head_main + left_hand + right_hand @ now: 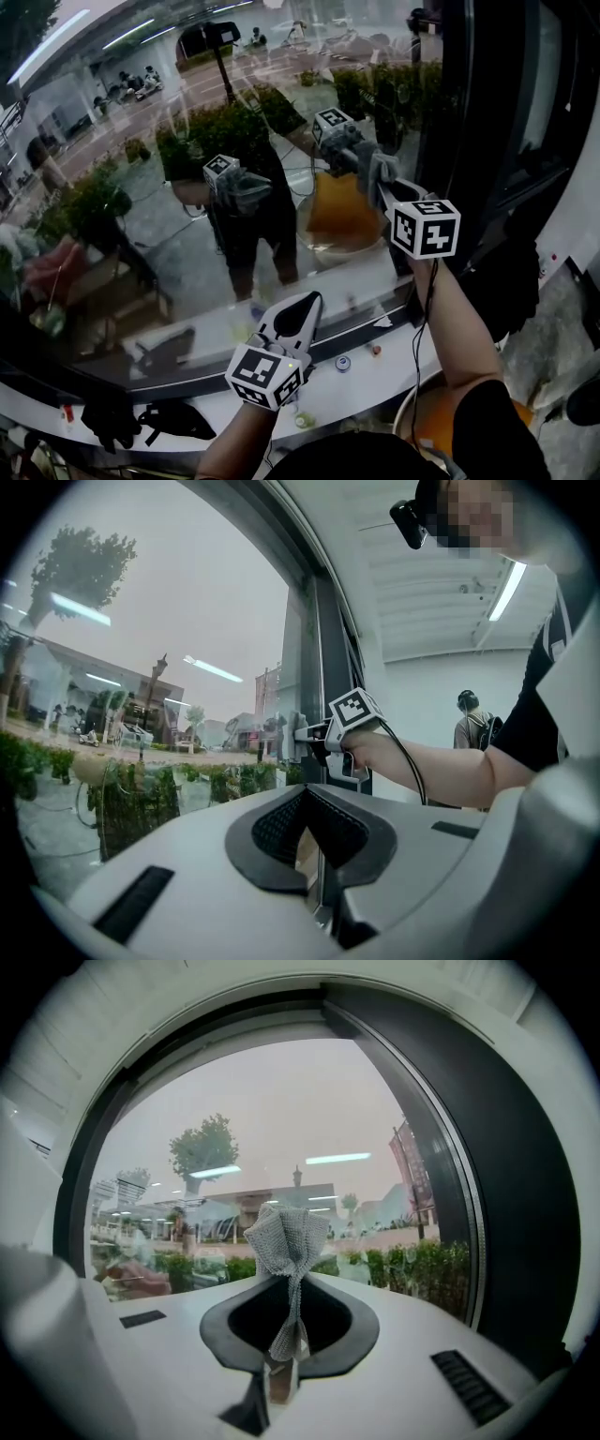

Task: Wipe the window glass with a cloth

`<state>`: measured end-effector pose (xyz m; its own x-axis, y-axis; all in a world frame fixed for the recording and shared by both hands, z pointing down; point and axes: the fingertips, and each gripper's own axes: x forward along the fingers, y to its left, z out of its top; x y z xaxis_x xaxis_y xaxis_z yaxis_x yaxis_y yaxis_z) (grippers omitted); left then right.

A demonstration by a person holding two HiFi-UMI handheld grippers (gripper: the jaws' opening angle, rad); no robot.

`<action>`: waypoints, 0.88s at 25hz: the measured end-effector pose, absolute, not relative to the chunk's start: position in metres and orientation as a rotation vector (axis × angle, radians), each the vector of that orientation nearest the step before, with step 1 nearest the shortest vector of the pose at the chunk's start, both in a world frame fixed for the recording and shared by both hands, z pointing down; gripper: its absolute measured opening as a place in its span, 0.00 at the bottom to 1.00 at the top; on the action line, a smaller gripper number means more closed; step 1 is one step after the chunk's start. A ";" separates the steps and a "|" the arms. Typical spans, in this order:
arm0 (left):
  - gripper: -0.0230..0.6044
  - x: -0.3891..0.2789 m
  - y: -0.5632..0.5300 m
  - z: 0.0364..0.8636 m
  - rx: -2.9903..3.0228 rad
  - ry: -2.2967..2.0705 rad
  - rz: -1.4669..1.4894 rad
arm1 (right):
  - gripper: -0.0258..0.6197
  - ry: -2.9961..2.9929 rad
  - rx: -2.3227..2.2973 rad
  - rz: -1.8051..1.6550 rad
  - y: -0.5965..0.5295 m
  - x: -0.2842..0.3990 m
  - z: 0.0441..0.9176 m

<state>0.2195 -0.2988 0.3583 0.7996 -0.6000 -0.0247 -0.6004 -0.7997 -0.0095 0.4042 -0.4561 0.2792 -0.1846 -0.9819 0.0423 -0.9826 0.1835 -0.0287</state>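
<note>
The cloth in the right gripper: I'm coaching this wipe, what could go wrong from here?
The right gripper pinches the cloth only by a narrow tail, so rubbing might pull it free. Its small wad ahead of the jaws gives little padding; pressed hard, they might scrape the window glass.

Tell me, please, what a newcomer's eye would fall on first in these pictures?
Most likely the grey mesh cloth, bunched upright and pinched in the right gripper, held high at the right of the big window glass. Next comes the left gripper, shut and empty, lower down over the white sill, and the person's reflection in the glass.
</note>
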 end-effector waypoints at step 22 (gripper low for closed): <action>0.05 0.233 -0.292 0.355 -2.958 0.989 0.031 | 0.11 -2.416 1.990 0.086 -0.454 0.411 0.280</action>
